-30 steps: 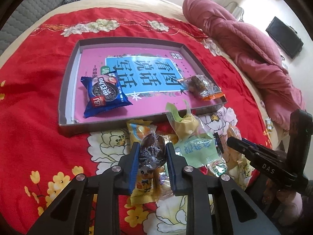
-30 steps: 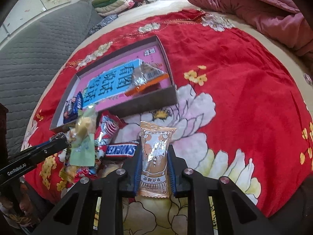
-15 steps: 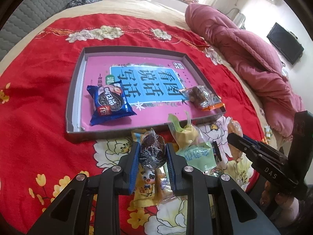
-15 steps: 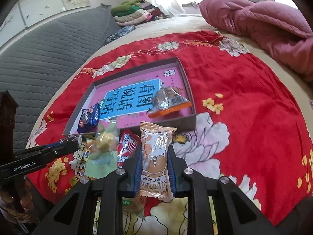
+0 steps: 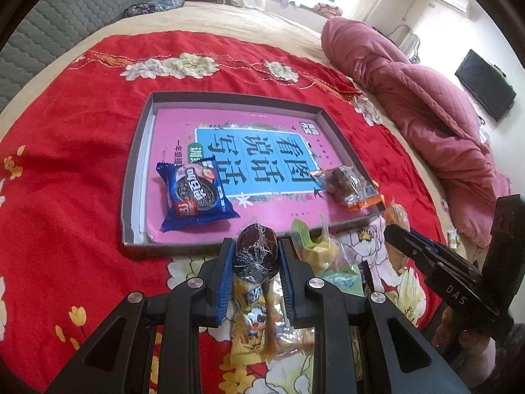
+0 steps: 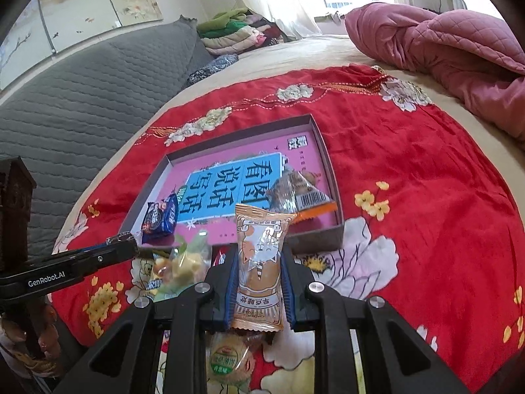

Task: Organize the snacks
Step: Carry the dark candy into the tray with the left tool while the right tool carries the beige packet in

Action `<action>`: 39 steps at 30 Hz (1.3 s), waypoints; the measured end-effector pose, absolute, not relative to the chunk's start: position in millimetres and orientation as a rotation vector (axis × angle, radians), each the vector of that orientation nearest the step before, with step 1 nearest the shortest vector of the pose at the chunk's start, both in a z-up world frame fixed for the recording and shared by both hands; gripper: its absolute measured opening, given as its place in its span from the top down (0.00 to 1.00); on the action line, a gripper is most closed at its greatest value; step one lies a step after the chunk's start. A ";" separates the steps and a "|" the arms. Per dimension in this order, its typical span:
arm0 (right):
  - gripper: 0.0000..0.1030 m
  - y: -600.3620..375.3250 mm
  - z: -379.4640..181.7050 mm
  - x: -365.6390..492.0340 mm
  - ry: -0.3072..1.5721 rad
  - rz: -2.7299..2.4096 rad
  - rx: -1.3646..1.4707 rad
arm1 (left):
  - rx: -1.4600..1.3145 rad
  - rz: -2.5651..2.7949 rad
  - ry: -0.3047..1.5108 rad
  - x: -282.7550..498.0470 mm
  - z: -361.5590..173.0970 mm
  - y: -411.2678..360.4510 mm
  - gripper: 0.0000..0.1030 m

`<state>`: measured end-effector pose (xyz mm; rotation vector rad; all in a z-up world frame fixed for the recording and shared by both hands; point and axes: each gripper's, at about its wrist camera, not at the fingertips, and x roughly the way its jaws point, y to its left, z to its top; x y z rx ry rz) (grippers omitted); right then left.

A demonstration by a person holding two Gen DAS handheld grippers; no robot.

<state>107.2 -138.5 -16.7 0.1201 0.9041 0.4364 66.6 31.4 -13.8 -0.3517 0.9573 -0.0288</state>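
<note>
**Two snacks gripped over the pile**

Dark cake (image 5: 255,256) in clear wrap pinched between left gripper (image 5: 255,264) fingers, just short of the tray (image 5: 131,193) near wall. Orange cat packet (image 6: 259,262) clamped upright between right gripper (image 6: 259,282) fingers, also on the near side of the tray. Inside the tray: blue cookie pack (image 5: 195,193) at near left, clear-and-orange pack (image 5: 347,184) at near right corner, both on a pink printed sheet (image 5: 262,151). Loose pile of snacks (image 5: 325,256) on the red floral cloth (image 5: 65,197) under both grippers. Beyond, a bed (image 6: 295,49) with a rumpled pink quilt (image 6: 443,36).
</note>
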 end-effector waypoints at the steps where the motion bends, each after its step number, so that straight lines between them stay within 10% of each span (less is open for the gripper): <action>1: 0.77 -138.0 -16.5 109.0 0.900 0.437 0.117 | -0.353 -0.026 0.954 68.4 -12.9 31.5 0.74; 39: 0.77 -109.8 -20.2 171.1 0.845 0.503 0.128 | -0.370 0.059 0.936 129.0 -19.5 36.7 0.74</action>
